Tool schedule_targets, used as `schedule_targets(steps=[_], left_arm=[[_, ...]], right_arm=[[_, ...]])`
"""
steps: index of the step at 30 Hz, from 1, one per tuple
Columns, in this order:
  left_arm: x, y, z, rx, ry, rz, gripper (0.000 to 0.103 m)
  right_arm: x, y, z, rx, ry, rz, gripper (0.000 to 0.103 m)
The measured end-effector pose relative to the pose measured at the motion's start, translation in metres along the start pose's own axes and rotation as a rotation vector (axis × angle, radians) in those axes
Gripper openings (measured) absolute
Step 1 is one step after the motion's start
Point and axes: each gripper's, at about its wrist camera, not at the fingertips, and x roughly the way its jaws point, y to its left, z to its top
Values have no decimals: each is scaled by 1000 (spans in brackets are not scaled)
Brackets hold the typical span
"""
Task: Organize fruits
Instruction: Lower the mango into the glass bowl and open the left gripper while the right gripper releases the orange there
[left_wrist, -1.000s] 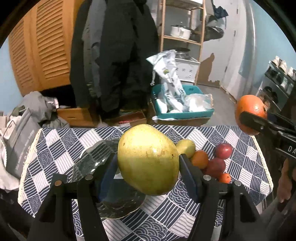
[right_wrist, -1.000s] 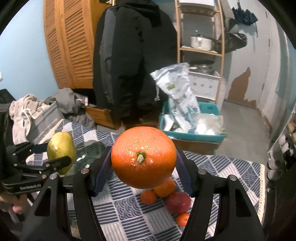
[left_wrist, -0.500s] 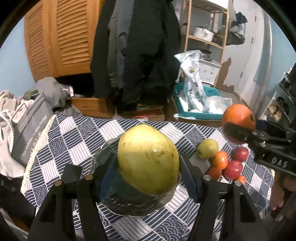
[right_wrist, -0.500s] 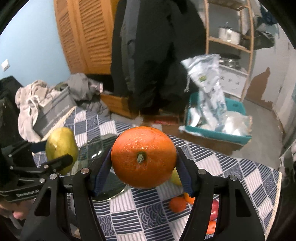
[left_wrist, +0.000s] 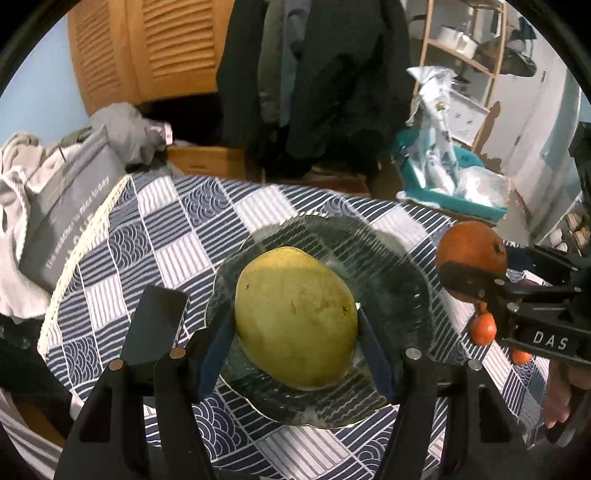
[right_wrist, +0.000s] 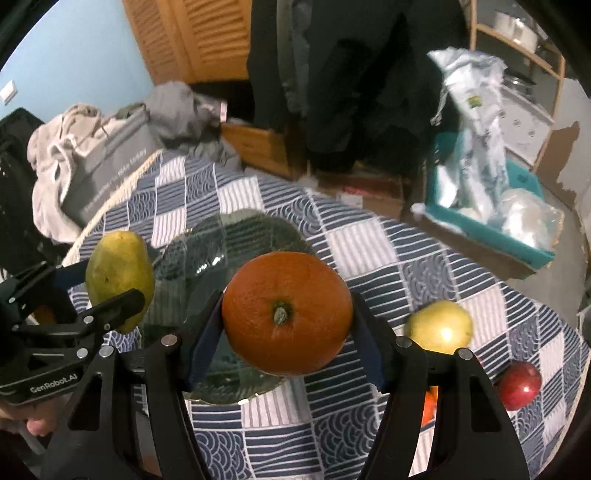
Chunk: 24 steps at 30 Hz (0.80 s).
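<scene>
My left gripper is shut on a yellow-green mango and holds it over the clear glass plate on the blue patterned tablecloth. My right gripper is shut on a large orange above the plate's right edge. The orange also shows in the left wrist view, at the plate's right. The mango shows in the right wrist view, at the plate's left.
A yellow pear, a red apple and small orange fruits lie on the cloth right of the plate. A grey bag with clothes stands past the table's left edge. A teal crate sits on the floor behind.
Both grippers have moved down and left towards the plate. The mango now hangs over the plate's middle, and the orange has come to its right edge.
</scene>
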Motion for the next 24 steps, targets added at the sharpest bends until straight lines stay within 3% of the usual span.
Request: schedule_targets(steps=[11, 24], left_arm=[[41, 20, -17, -49, 129, 4, 68], [68, 24, -34, -54, 235, 11, 69]], right_arm=[[50, 13, -10, -12, 126, 38, 66], [73, 19, -25, -36, 205, 53, 67]])
